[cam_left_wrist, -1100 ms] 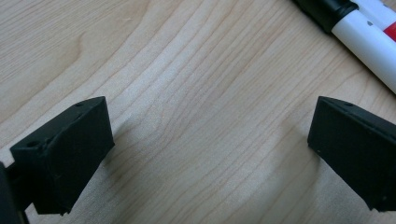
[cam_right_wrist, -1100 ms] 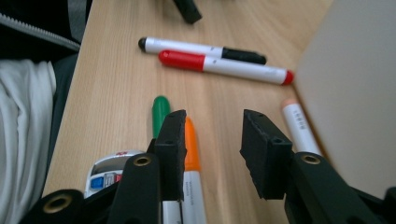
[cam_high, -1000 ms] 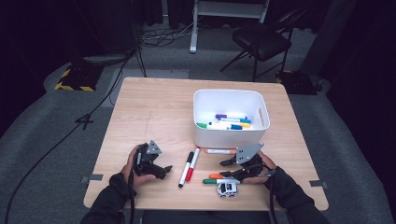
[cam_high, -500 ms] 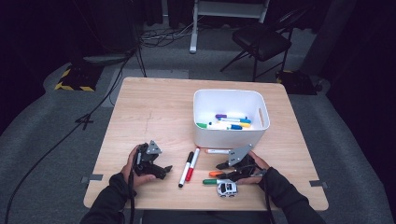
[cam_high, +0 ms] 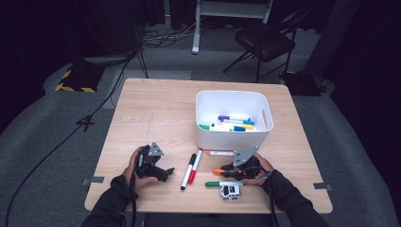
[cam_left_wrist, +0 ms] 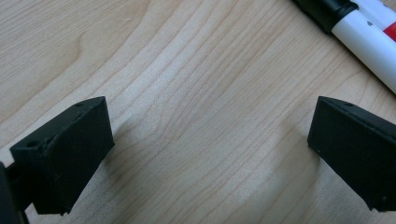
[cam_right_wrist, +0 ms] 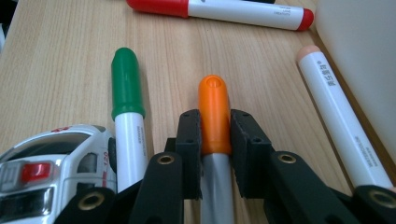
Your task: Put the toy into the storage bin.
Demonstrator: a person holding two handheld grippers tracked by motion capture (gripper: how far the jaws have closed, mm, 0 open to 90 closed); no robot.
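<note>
My right gripper [cam_right_wrist: 215, 135] has just closed its jaws and is shut on an orange-capped marker [cam_right_wrist: 214, 112], lying on the wooden table [cam_high: 156, 113]; from above the right gripper [cam_high: 227, 169] sits near the front right and the marker [cam_high: 218, 170] pokes out to its left. A green-capped marker [cam_right_wrist: 126, 88] lies beside it, and a peach-capped marker [cam_right_wrist: 341, 116] lies on the other side by the tub. My left gripper [cam_high: 166, 173] rests on the table at the front left, open, its fingers [cam_left_wrist: 70, 149] wide apart over bare wood.
A white tub [cam_high: 231, 118] with several markers stands behind the right gripper. A red marker [cam_high: 195, 165] and a black marker [cam_high: 187, 171] lie between the two grippers. A small white toy car [cam_high: 230, 191] sits near the front edge.
The right gripper has sunk a little onto the table and its jaws have closed on the orange-capped marker. The left gripper has stayed still.
</note>
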